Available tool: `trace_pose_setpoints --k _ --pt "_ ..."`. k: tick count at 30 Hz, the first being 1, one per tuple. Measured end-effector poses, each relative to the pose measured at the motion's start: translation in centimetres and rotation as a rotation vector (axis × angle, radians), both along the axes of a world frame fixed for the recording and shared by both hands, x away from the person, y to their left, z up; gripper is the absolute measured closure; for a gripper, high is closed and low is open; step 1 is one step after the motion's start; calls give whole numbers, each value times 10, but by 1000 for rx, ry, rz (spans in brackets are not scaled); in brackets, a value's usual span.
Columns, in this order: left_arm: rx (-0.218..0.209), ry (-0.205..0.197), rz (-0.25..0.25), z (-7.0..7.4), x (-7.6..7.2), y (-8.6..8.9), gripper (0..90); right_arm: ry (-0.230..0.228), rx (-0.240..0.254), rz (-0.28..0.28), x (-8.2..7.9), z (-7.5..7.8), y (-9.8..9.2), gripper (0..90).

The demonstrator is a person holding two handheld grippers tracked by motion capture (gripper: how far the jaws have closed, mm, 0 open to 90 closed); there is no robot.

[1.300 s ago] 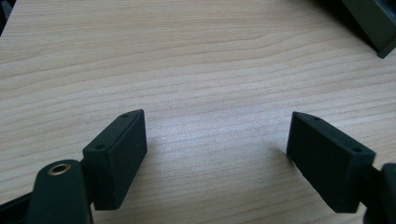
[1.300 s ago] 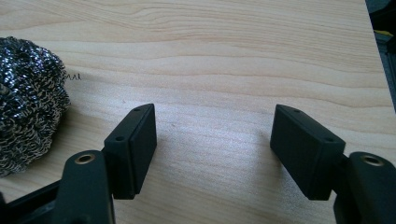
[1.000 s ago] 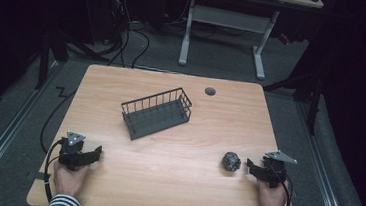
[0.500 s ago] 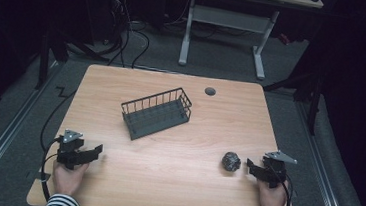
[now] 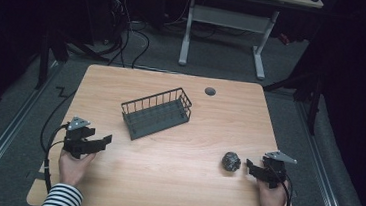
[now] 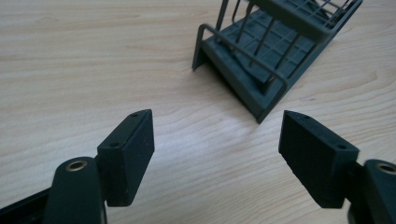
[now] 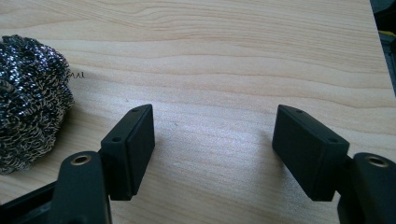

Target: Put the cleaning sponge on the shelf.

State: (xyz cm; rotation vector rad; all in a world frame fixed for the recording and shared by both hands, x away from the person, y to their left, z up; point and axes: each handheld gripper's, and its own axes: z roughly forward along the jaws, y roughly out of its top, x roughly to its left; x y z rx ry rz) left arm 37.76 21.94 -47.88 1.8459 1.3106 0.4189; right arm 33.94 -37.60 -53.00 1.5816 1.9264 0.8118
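Right hand-held gripper (image 7: 212,154), jaws just opening, stands open and empty, steel wool scourer (image 7: 30,98) just beside its left jaw; left hand-held gripper (image 6: 215,158), jaws just closing, gapes empty toward the wire basket (image 6: 275,51).

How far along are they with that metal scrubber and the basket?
Nothing looks done yet: the scrubber lies on the table, apart from the basket. The right gripper sits beside it, jaws open, nothing between them. The left gripper is open too, holding nothing. Any grasping and moving remain.

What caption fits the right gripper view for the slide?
Right gripper, fingers open over bare wood, steel wool scrubber lying just outside its left finger.
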Motion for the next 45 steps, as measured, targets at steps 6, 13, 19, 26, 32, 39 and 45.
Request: trace_pose_setpoints --k 6,13,19,26,32,39,45 --pt "3 -15 -27 16 9 -11 276 0 -1 0 0 0 0 298" --pt "22 -23 -52 34 21 -21 275 0 0 0 0 0 0 298" --pt "34 -25 -69 43 31 -31 279 0 0 1 0 0 0 298" --pt "39 -18 -71 46 46 -43 285 1 -1 -1 0 0 0 297" --pt "44 -10 -63 44 58 -50 297 2 -1 -1 0 0 0 297" --pt "72 2 -50 41 68 -55 310 2 0 -1 0 0 0 297" --pt "68 5 -43 37 72 -58 334 0 -3 1 0 0 0 297"
